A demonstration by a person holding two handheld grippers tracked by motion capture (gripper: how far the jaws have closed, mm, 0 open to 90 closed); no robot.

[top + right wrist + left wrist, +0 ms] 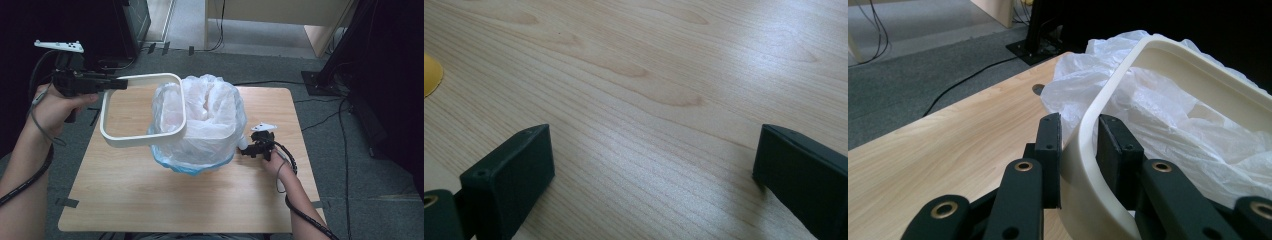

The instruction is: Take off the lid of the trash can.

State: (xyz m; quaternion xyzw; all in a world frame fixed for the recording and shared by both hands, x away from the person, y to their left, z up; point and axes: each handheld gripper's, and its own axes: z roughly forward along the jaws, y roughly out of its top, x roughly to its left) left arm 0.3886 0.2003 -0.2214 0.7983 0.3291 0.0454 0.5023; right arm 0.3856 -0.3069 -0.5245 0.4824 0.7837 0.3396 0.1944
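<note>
Cream plastic ring (142, 107), a rounded-rectangle rim frame, hangs in the air over the left half of the wooden table (150, 200), and you hold it by its left corner with your left gripper (117, 84). In the left gripper view the two black pads (1049, 150) stand on either side of the ring's wall (1083, 165), clamped on it, one outside and one inside the frame. The ring is tilted, its near edge lower than its far edge, and its right side overlaps the left part of the bin.

That bin sits near the middle of the table, lined with a crumpled white plastic bag (210, 115) that billows up above the opening and spills over the sides. A band of blue bag (192, 167) shows around the bin's near side, under the white plastic.

Your right gripper (246, 150) is low at the table, just right of the bin and close to the bag's lower right edge; whether it touches the plastic is hard to tell from above. In the right gripper view its jaws stand wide apart with nothing between them but bare wood grain (649, 100), and a sliver of something yellow (430, 75) sits at the left edge.
</note>
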